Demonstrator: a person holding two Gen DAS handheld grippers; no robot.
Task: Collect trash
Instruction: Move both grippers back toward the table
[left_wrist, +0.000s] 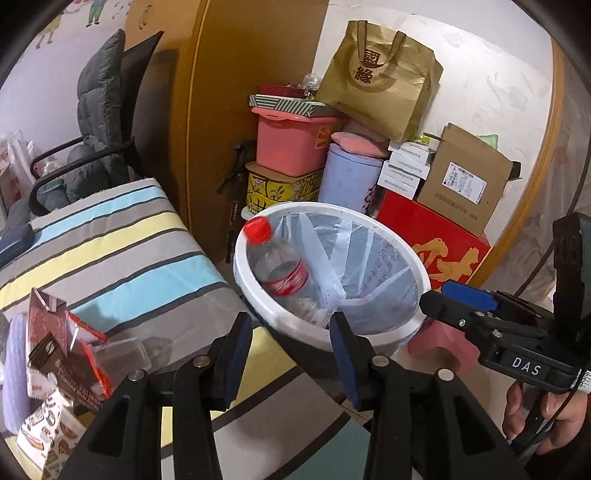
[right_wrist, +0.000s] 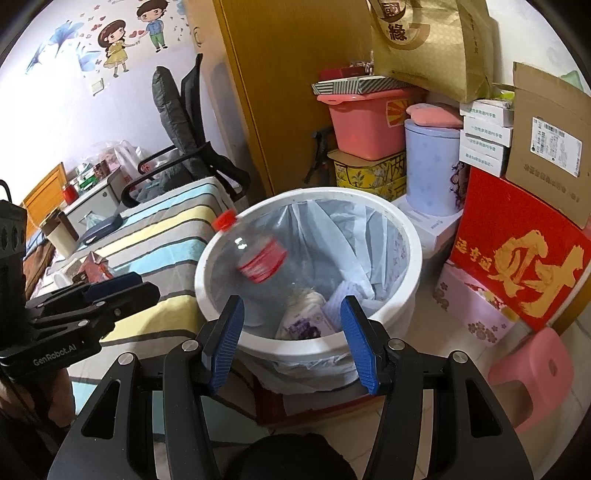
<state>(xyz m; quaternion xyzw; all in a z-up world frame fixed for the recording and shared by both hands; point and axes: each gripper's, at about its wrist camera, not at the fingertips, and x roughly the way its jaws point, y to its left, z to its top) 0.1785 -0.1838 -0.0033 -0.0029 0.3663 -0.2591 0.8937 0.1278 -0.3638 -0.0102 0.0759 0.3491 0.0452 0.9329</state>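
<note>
A clear plastic bottle (left_wrist: 284, 273) with a red cap and red label lies tilted inside the white bin (left_wrist: 391, 334), its cap near the left rim. The right wrist view shows the bottle (right_wrist: 258, 258) blurred, above crumpled paper trash in the lined bin (right_wrist: 413, 236). My left gripper (left_wrist: 290, 332) stands open just in front of the bin's near rim, with nothing between its blue pads. My right gripper (right_wrist: 293, 314) is open at the near rim too, empty. Each gripper shows in the other's view: the left gripper (right_wrist: 110, 291), the right gripper (left_wrist: 443, 295).
Snack wrappers and packets (left_wrist: 66, 350) lie on the striped bed cover (left_wrist: 110, 240) left of the bin. Behind it stand stacked boxes, a pink tub (left_wrist: 291, 144) and a red box (right_wrist: 517, 251). A pink stool (right_wrist: 532, 376) sits at the right, an office chair (left_wrist: 103, 110) at the back left.
</note>
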